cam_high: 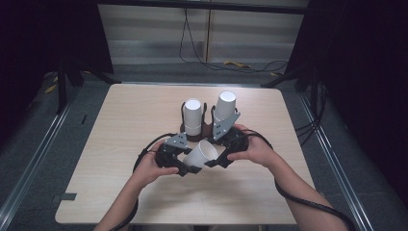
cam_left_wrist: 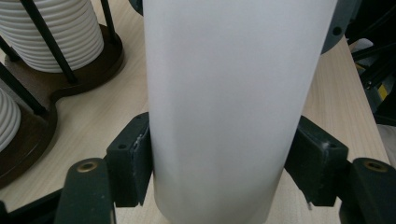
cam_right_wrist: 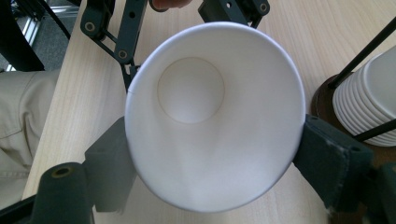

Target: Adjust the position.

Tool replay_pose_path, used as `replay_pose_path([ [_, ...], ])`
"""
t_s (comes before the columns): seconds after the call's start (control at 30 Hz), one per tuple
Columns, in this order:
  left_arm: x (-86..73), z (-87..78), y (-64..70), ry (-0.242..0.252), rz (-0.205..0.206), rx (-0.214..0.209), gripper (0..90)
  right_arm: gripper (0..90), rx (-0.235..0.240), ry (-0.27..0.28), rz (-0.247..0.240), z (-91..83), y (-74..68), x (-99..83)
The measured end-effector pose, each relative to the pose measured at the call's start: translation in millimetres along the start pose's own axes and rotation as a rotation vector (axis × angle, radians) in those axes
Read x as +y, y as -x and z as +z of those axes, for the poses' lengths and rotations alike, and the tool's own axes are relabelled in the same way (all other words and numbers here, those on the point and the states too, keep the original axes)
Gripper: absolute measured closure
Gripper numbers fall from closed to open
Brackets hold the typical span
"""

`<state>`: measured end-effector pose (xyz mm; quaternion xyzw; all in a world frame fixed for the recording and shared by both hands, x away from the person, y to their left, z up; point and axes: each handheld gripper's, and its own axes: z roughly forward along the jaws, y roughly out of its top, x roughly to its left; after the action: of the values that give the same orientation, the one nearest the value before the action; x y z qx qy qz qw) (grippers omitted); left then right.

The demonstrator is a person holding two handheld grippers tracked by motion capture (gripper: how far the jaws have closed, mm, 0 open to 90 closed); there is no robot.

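Paper cup (cam_high: 201, 154): I see it on its side, held above the tabletop (cam_high: 125, 125) between both tongs, mouth twd R side.
L tongs (cam_high: 191, 169): pinching cup's wall near its base, jaws tight on both sides (cam_left_wrist: 219, 107).
R tongs (cam_high: 214, 162): jaws clamped on cup's rim (cam_right_wrist: 215, 116).
Cup stacks (cam_high: 193, 115): two upside-down stacks in a dark wire holder (cam_high: 208, 127), just behind the tongs.

paper cup (cam_high: 201, 154) between both claws
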<state>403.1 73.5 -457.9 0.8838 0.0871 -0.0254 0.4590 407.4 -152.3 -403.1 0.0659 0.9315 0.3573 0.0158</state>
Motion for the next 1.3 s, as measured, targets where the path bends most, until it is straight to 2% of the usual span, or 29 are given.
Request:
replay_pose_path([
  [0.13,-0.5,-2.2,-1.3,-0.024,-0.031,0.024,20.8,20.0,-0.012,0.0,0.011,-4.0,1.3,-2.1],
  [0.23,-1.4,-4.3,-1.9,-0.027,-0.033,0.023,18.9,20.0,-0.028,-0.001,0.018,-8.6,2.6,-5.3],
  [0.37,-0.9,-7.3,-2.0,-0.041,-0.034,0.055,16.6,19.9,-0.048,-0.019,0.027,-13.3,3.0,-12.3],
  [0.53,0.0,-10.3,-1.3,-0.058,-0.031,0.083,16.2,19.7,-0.063,-0.044,0.039,-16.5,2.3,-21.1],
  [0.83,-2.7,-14.1,-2.1,-0.059,-0.046,0.099,15.9,19.6,-0.078,-0.098,0.03,-18.0,-0.8,-29.9],
  [0.93,-3.7,-20.0,-3.0,-0.074,-0.043,0.112,15.9,19.5,-0.086,-0.108,0.033,-19.1,-1.2,-33.6],
  [1.0,-5.0,-21.7,-3.3,-0.061,-0.051,0.121,15.9,19.5,-0.088,-0.116,0.037,-19.6,-2.2,-36.0],
  [1.3,-6.6,-27.6,-3.4,-0.066,-0.049,0.13,15.8,19.2,-0.095,-0.146,0.04,-20.5,-3.6,-44.4],
])
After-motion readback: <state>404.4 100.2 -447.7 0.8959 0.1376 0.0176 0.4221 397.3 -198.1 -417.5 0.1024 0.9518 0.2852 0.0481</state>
